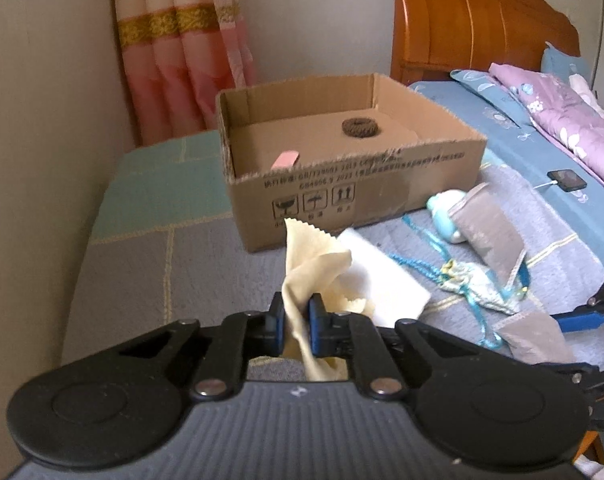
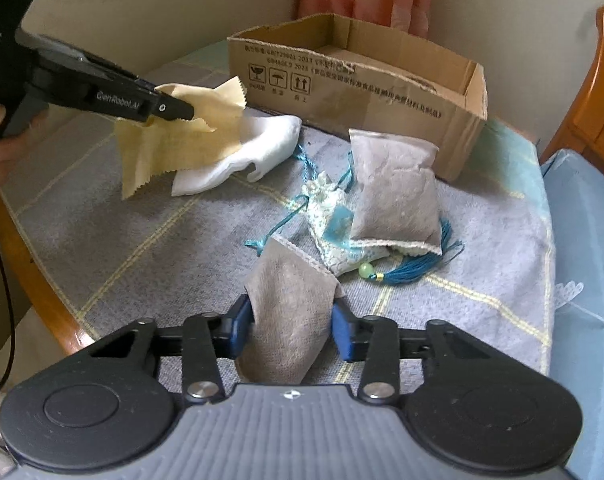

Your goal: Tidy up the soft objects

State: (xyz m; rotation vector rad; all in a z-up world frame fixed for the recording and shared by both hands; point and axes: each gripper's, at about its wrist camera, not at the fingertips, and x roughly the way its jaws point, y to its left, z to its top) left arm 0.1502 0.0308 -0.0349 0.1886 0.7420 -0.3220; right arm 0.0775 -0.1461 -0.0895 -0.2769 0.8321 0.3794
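My left gripper [image 1: 295,320] is shut on a pale yellow cloth [image 1: 314,256] with zigzag edges, held just above the grey bed cover. The right wrist view shows that gripper [image 2: 177,110] with the cloth [image 2: 173,148] hanging from it. My right gripper [image 2: 293,326] is shut on a grey fabric pouch [image 2: 289,300], one blue pad pressing each side. An open cardboard box [image 1: 382,188] stands beyond on the bed, holding a brown ring-shaped scrunchie [image 1: 361,127] and a small pink piece [image 1: 284,159].
On the cover lie a white cloth [image 2: 241,156], a second grey pouch [image 2: 394,188], a teal sachet with cord and tassel [image 2: 334,220] and a light blue soft toy [image 1: 444,212]. A wall and curtain stand behind the box. A wooden headboard [image 1: 474,20] and purple quilt are at right.
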